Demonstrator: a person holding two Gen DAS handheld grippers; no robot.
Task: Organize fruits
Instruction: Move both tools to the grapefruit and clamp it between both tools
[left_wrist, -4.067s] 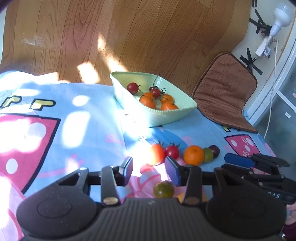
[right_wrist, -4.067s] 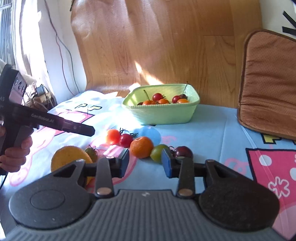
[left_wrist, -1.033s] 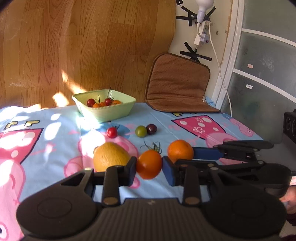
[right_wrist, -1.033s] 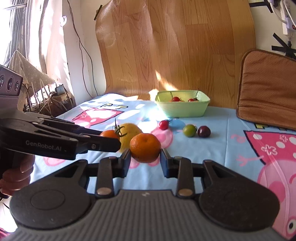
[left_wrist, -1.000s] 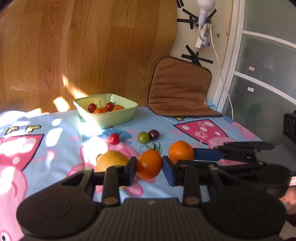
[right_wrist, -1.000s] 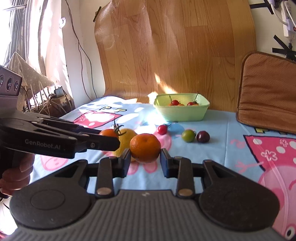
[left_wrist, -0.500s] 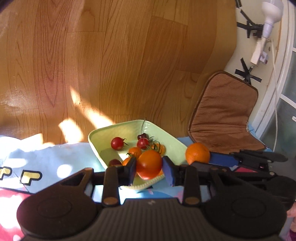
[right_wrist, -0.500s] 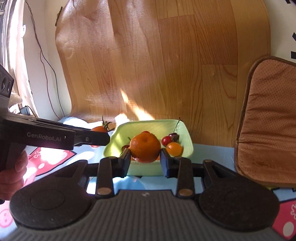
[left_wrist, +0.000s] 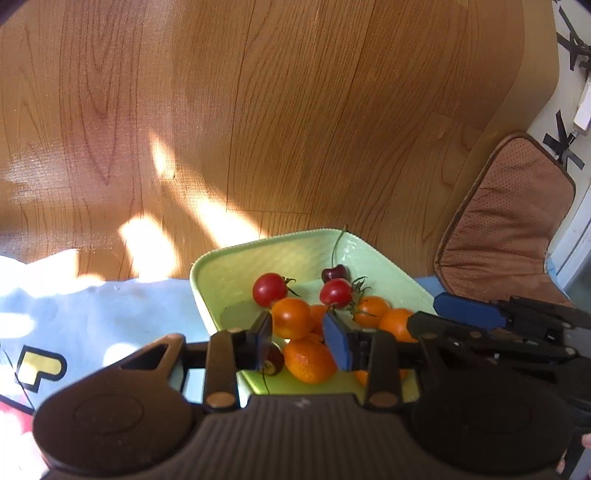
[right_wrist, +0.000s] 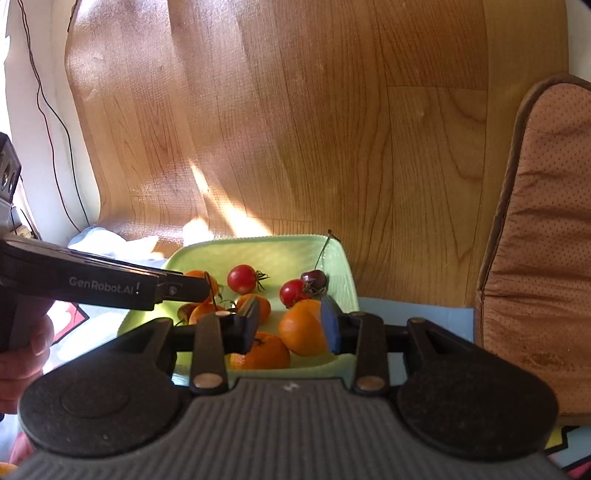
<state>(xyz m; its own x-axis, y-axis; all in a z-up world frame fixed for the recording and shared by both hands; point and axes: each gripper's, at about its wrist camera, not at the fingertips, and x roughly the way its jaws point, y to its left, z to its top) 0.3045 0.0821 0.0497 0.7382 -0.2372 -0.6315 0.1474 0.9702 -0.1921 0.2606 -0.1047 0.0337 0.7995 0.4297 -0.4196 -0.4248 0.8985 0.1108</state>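
A light green bowl holds several fruits: red tomatoes, orange tomatoes, a dark cherry and a mandarin. It also shows in the right wrist view. My left gripper is open above the bowl, with an orange tomato loose between the jaws. My right gripper is open above the bowl, and an orange mandarin lies against its right finger. The right gripper's arm shows at the bowl's right side.
The bowl stands on a blue cartoon cloth near a curved wood-grain backdrop. A brown cushion leans at the right. Cables hang at the left wall. The other hand-held gripper reaches over the bowl's left rim.
Both grippers carried their fruit from the cloth to the bowl and opened. The orange tomato and the mandarin now lie in the bowl among the other fruits.
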